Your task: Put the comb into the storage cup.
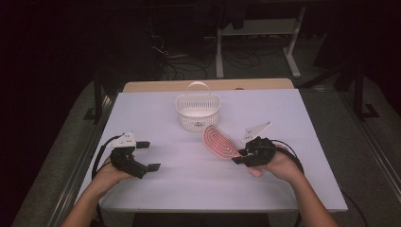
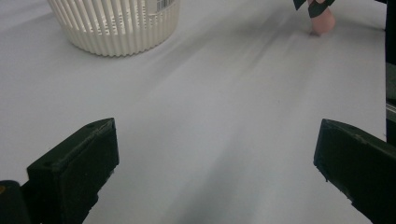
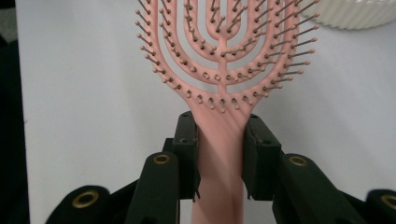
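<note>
Pink hairbrush (image 3: 219,60) is being gripped by the right claw (image 1: 242,156): both jaws are being pressed against the handle just below the vented head, bristles facing up toward the camera in the right claw's view. In the high view the brush (image 1: 219,140) is being held right of centre on the white worktop (image 1: 198,179), head pointing far-left toward the basket, handle end at the claw. Whether the head is being rested on the worktop or held slightly off it cannot be told.

White slotted basket (image 1: 197,111) is being seen upright at the far centre of the worktop, handle raised; its near rim is sitting just beside the brush head, contact unclear. In the left claw's view the basket (image 2: 116,25) is showing at the far left.

Left claw (image 1: 150,156) is being held released, jaws wide apart with nothing between them, over the near-left part of the worktop, well apart from the brush and basket. Left hand (image 1: 111,172) and right hand (image 1: 276,165) are being wrapped around the claw bodies, forearms coming in from the near edge.
</note>
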Demonstrator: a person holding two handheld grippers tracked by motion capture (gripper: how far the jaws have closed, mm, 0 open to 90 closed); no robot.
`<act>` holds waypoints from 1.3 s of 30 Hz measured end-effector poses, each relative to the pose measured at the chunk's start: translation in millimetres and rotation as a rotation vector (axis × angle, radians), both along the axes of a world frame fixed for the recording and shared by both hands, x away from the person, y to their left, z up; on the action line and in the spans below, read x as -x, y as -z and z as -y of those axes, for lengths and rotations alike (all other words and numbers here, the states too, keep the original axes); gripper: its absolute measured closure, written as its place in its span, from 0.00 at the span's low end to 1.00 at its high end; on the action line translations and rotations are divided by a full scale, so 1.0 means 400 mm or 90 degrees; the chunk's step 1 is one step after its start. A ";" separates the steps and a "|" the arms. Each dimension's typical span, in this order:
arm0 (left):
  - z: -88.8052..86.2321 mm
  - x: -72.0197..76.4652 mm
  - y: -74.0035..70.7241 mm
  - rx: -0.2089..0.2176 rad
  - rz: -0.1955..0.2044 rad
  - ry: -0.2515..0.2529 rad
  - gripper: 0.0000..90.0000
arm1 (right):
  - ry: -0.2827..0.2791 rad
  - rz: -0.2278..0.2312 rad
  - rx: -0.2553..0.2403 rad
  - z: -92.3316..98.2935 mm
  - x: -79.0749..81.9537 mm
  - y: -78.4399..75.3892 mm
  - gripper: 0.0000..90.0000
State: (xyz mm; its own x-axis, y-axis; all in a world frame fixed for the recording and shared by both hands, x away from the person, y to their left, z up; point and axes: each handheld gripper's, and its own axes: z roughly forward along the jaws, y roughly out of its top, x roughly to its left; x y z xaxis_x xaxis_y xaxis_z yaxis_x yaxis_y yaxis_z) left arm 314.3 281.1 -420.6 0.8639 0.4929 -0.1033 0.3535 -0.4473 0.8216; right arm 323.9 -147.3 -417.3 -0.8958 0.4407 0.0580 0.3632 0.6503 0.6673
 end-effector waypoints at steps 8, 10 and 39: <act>-0.002 0.000 0.002 -0.002 0.001 0.001 0.00 | 0.035 0.009 -0.036 0.011 -0.007 -0.003 0.76; -0.002 0.001 0.003 -0.002 -0.001 0.001 0.00 | 0.044 0.013 -0.045 0.015 -0.008 -0.005 0.76; 0.008 0.005 0.006 0.000 0.001 0.011 0.00 | 0.123 0.077 -0.128 0.000 -0.046 -0.049 0.76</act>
